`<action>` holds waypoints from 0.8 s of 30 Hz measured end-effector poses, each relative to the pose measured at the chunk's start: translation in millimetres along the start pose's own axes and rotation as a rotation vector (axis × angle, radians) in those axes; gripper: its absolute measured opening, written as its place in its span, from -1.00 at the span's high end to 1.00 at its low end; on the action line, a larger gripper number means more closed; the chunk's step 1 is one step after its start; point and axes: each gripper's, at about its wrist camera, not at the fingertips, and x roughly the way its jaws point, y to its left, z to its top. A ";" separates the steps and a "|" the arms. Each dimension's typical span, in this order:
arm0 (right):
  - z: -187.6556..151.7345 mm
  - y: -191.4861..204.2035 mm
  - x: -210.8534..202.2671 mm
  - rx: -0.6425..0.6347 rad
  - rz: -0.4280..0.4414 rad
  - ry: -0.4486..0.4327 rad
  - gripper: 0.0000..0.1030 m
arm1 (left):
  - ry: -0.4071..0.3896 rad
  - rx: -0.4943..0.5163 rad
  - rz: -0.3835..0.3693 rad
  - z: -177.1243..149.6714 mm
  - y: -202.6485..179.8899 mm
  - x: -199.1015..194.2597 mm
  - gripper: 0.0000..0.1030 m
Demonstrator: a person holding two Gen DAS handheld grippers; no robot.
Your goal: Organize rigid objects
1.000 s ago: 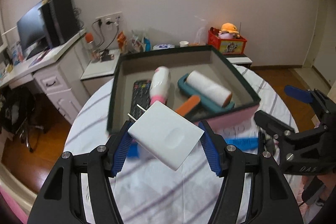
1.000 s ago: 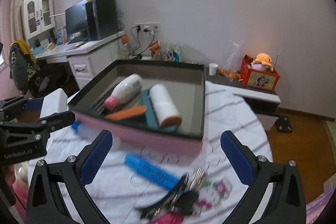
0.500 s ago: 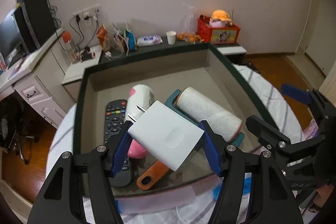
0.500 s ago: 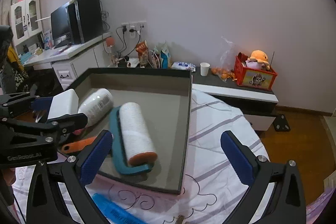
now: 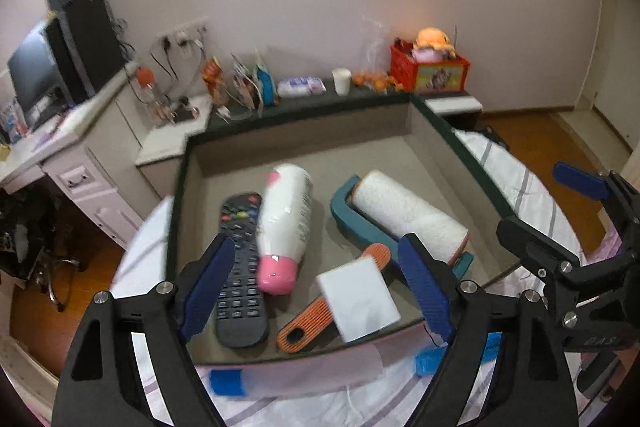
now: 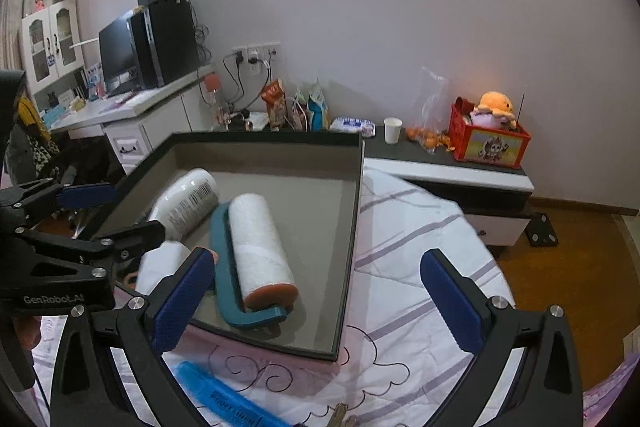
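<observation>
Striped bedsheet (image 6: 404, 259) under a shallow box (image 5: 436, 131). Left tongs (image 5: 316, 283) just opened wide, white charger (image 5: 358, 299) released between them onto the orange brush (image 5: 308, 323). Right tongs (image 6: 316, 299) wide, empty, nearer the blue highlighter (image 6: 228, 399), lying slantwise below.

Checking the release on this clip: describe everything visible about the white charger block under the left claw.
The white charger block is a flat, square, smooth plastic-looking piece with rounded corners and a shallow oval dimple on its top face. It sits tilted inside the box, near the front wall, over the orange brush handle and beside the lint roller. The left claw has just been opening; its blue pads stand clear on both sides, so nothing grips the block. Its prongs are not visible, and the image is slightly blurred.
</observation>
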 end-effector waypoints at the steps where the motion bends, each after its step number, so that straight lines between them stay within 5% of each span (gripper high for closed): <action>1: 2.0 0.4 -5.6 -0.001 0.003 -0.011 -1.00 | -0.026 -0.004 0.015 -0.1 1.4 -12.2 -0.70; 4: 7.1 5.9 -30.9 -0.004 0.015 -0.051 -1.00 | -0.105 -0.017 0.030 -0.6 6.4 -46.0 -0.92; 13: 29.5 31.7 -124.1 -0.037 0.040 -0.208 -1.00 | -0.295 0.010 0.092 -7.2 -0.7 -152.1 -0.99; 24: 21.3 51.7 -202.1 -0.045 0.014 -0.301 -1.00 | -0.396 0.024 0.115 -34.8 -4.9 -236.5 -0.99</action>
